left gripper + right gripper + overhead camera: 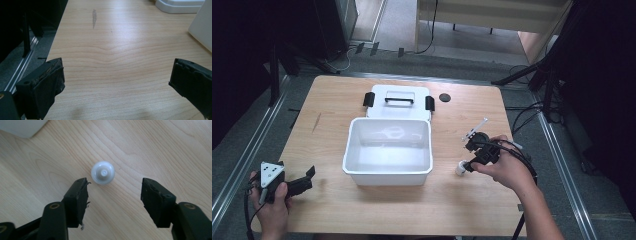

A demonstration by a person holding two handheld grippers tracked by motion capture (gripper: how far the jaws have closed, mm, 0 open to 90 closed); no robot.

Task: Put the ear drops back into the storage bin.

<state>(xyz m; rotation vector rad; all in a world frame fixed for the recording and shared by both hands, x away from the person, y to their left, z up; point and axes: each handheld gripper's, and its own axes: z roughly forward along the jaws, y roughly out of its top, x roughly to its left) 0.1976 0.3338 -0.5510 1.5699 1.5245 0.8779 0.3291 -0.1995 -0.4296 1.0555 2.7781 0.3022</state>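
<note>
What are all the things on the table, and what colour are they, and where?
Table: one, light wood, under everything.
Box: one, white, open and empty, middle of the table.
Lid: one, white with a black handle and two black clasps, lying behind the box.
Round disc: one, black, far side, right of the lid.
Small round piece: one, white, on the wood right of the box, just ahead of the right gripper's jaws.
Thin white object: one, right of the box; too small to tell what it is.
Left gripper: one, black, open, near left corner.
Right gripper: one, black, open, pointing down at the small round piece.
Hands: two, one holding each gripper.
</note>
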